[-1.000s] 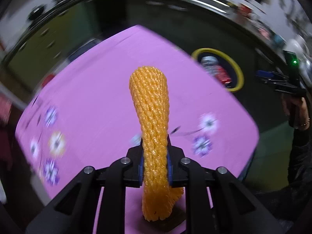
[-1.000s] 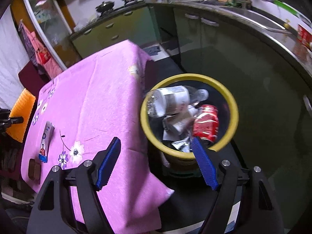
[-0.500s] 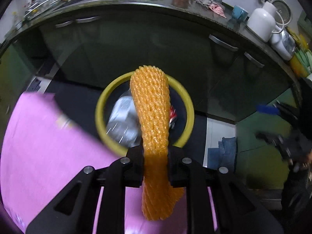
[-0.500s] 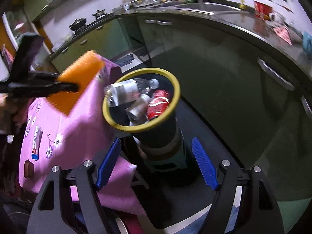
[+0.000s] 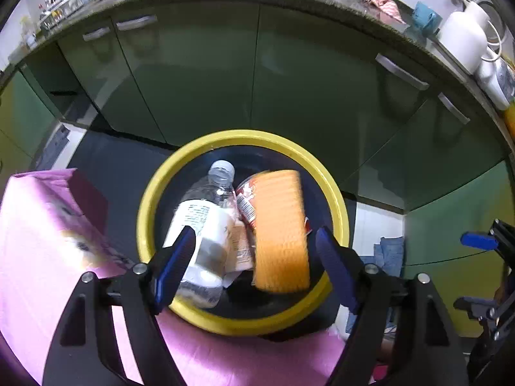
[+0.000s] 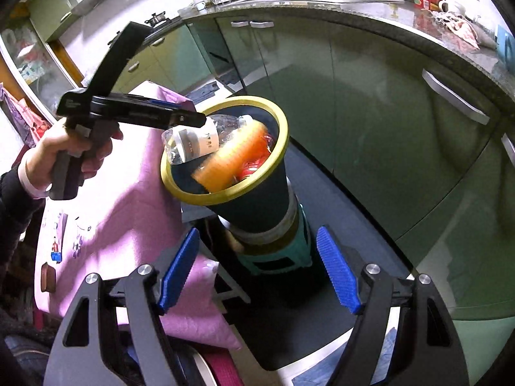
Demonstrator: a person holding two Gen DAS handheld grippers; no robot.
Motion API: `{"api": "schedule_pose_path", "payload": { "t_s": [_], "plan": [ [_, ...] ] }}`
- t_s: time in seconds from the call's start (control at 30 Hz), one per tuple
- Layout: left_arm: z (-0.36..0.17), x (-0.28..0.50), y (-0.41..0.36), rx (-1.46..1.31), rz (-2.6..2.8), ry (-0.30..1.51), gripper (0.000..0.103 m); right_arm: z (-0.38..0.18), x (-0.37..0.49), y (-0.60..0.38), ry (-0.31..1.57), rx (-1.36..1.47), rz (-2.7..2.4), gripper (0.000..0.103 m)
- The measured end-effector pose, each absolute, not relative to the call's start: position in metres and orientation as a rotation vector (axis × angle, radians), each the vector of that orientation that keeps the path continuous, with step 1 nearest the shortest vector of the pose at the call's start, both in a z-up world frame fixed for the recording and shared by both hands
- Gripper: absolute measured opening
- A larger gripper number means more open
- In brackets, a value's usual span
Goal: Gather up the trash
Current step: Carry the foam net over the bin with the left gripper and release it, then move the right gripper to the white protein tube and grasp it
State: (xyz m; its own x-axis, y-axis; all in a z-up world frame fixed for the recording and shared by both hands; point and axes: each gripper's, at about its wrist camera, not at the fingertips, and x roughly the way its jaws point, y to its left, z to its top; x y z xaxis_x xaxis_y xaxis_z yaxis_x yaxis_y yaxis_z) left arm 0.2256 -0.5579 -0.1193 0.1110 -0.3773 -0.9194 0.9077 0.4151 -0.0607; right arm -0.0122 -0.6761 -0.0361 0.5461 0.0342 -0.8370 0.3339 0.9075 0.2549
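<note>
My left gripper [image 5: 254,267] hangs above the yellow-rimmed bin [image 5: 334,193], its jaws just sprung wide apart, and the orange foam net [image 5: 280,231] lies loose below them, touching neither pad; blurred as it is, it may be mid-fall onto the clear bottle [image 5: 202,225] and red can [image 5: 248,199]. My right gripper [image 6: 257,270] stands wide too, holding nothing, beside the pink tablecloth [image 6: 128,199].
</note>
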Motion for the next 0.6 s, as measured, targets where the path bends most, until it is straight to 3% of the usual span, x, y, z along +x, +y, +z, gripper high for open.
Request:
{"api": "schedule_pose_path", "payload": {
  "t_s": [0.2, 0.37, 0.6],
  "plan": [
    [-0.056, 0.208, -0.490, 0.475, -1.081, 1.025, 0.074, -0.031, -0.008, -0.662, 0.973, 0.402, -0.161, 0.076],
    [-0.003, 0.186, -0.378, 0.355, -0.985, 0.937, 0.082, -0.027, 0.008, -0.624, 0.991, 0.337, -0.130, 0.076],
    [0.013, 0.161, -0.207, 0.203, -0.740, 0.901, 0.084, -0.018, 0.055, -0.518, 1.011, 0.228, 0.103, 0.076]
  ]
}}
